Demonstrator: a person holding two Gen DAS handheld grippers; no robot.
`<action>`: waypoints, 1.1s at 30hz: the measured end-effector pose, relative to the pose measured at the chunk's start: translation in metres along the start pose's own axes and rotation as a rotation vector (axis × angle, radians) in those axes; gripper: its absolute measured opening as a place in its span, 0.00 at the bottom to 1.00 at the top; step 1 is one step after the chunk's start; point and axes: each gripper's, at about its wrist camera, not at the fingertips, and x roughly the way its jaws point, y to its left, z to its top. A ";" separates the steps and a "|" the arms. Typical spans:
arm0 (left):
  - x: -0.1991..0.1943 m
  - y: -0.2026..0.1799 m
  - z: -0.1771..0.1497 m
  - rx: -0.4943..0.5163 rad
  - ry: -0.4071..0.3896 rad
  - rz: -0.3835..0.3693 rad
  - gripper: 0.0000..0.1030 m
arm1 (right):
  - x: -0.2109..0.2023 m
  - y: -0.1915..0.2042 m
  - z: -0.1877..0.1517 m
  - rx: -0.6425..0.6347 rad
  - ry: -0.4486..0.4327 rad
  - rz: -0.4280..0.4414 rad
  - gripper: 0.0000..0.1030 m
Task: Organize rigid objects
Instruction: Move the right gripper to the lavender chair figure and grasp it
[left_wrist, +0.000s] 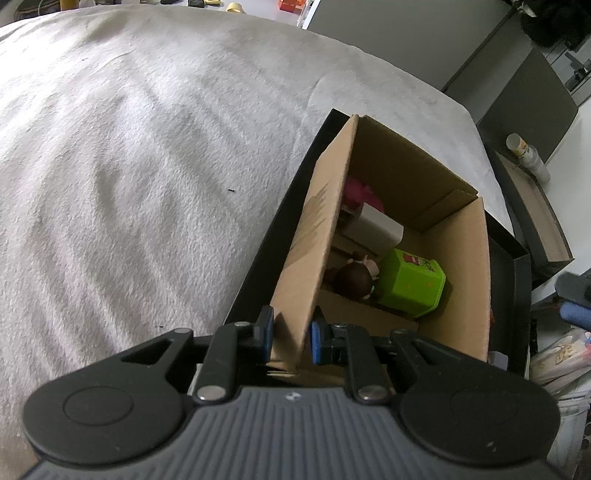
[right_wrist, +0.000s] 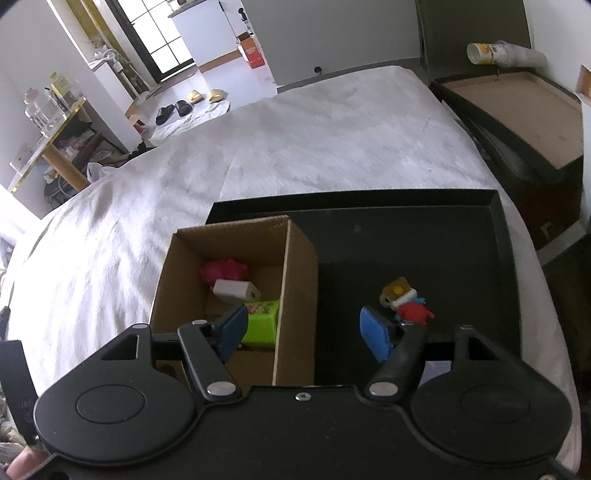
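Your left gripper (left_wrist: 291, 338) pinches the near wall of the brown cardboard box (left_wrist: 458, 258), which stands in the black shallow tray (right_wrist: 406, 251) on the white cloth. Your right gripper (right_wrist: 301, 332) is half open and holds nothing. In the box lie 1 green plastic cube (left_wrist: 412, 282), 1 white rectangular charger (right_wrist: 234, 290), 1 pink toy (right_wrist: 223, 269) and 1 brown-haired doll (left_wrist: 354, 278). 1 small red figure (right_wrist: 412, 312) lies on the tray floor.

Left gripper (left_wrist: 291, 338) is pointing steeply downward, its two blue pads (left_wrist: 268, 332) pressing from either side on the near wall of the cardboard box (left_wrist: 314, 240), which it is clamping at the rim. Right gripper (right_wrist: 304, 332) is tilting downward at a shallower angle, its jaws standing apart with nothing between the blue pads (right_wrist: 375, 338), hovering above the box's right wall.
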 end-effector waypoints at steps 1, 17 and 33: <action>0.000 0.001 0.000 0.000 0.002 -0.001 0.18 | -0.001 -0.002 -0.001 0.000 0.002 0.000 0.65; 0.001 0.000 -0.002 -0.005 0.000 0.001 0.18 | -0.016 -0.043 -0.014 0.063 0.011 -0.030 0.72; -0.001 0.000 -0.002 0.004 -0.003 -0.008 0.18 | 0.016 -0.073 -0.031 0.107 0.103 -0.107 0.77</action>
